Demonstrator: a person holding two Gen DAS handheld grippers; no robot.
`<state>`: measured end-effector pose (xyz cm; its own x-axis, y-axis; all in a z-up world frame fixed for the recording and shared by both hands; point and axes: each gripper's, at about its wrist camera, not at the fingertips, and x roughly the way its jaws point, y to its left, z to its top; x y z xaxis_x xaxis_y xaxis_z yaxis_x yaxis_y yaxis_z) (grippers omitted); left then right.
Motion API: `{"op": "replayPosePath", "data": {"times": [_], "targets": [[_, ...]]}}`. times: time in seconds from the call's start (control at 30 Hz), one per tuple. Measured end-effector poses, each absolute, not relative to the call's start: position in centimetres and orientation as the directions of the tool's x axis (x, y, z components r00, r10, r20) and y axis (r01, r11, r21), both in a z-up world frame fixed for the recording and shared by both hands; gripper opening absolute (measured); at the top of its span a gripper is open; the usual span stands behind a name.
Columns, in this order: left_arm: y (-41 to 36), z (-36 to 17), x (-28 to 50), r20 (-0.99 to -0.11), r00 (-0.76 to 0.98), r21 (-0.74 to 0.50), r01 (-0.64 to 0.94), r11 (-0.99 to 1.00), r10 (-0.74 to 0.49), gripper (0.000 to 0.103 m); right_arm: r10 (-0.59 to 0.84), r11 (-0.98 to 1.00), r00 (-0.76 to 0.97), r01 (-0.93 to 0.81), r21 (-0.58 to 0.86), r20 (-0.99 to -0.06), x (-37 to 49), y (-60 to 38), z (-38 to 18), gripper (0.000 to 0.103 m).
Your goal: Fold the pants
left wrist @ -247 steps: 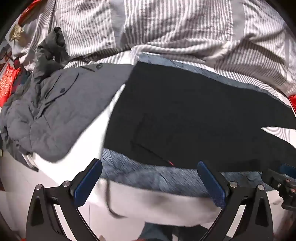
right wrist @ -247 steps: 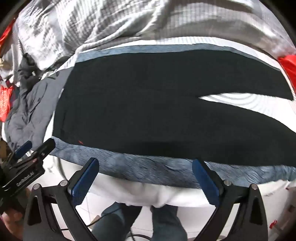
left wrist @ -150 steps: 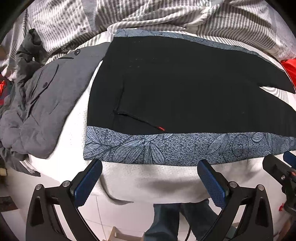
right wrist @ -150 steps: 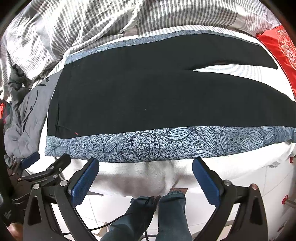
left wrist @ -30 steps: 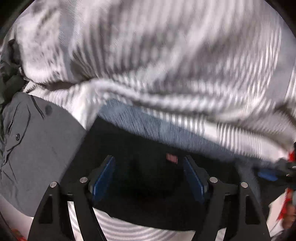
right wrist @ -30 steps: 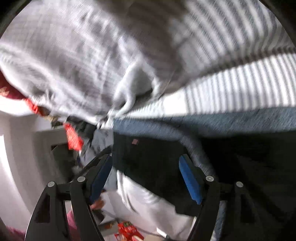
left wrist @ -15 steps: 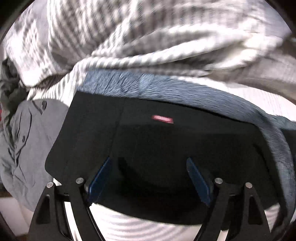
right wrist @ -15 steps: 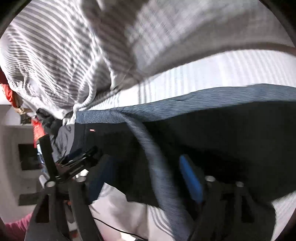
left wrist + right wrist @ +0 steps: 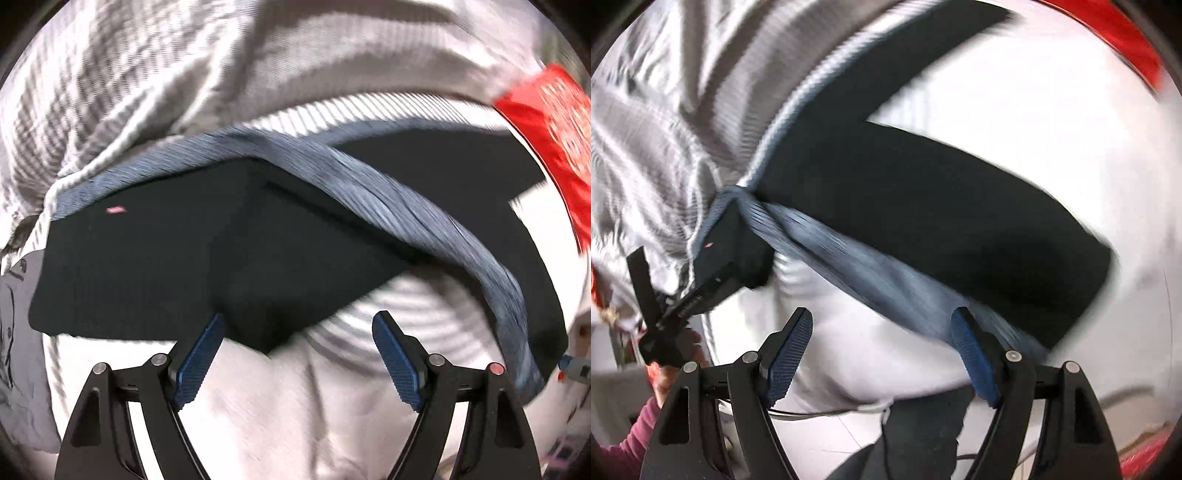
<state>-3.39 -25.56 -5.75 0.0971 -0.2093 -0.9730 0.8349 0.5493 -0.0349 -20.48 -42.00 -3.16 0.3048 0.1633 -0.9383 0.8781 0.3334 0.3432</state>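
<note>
I'm working over a bed with a white sheet, a rumpled grey-striped duvet bunched along the far side and a red cushion at the far right. The black pants with blue patterned side bands lie across the bed, long axis running left to right, waist to the left and legs trailing right. In my left wrist view, my left gripper sits at the near edge of the waist part with its blue pads spread and nothing between them, a corner of black cloth just past the left pad. My right gripper is likewise spread and empty; the blue band of the near leg runs just beyond its right pad, touching or nearly so. I judge the right arm nearer the leg, the left nearer the waist. The only label is a small red tag near the waistband, too small to read.
</note>
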Motion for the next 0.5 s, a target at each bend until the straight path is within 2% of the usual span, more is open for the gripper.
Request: {"op": "replayPosePath", "data": {"times": [0.17,0.3,0.5], "targets": [[-25.4,-5.4,-7.4,-0.973,0.077,-0.042,0.867,0.496,-0.216,0.084,0.143,0.221,0.258,0.933,0.285,-0.956,-27.9,-41.0,-5.0,0.08],[-26.5,-6.5,-9.1,-0.979,0.061,-0.037,0.884,0.466,-0.194,0.083,0.17,0.161,0.293,0.934,0.32,-0.941,-31.3,-40.8,-7.2,0.08],[-28.7,-7.7,-11.4,-0.983,0.061,-0.022,0.892,0.451,-0.17,0.084,0.202,0.198,0.371,0.891,0.408,-0.907,-31.4,-41.7,-10.4,0.069]]}}
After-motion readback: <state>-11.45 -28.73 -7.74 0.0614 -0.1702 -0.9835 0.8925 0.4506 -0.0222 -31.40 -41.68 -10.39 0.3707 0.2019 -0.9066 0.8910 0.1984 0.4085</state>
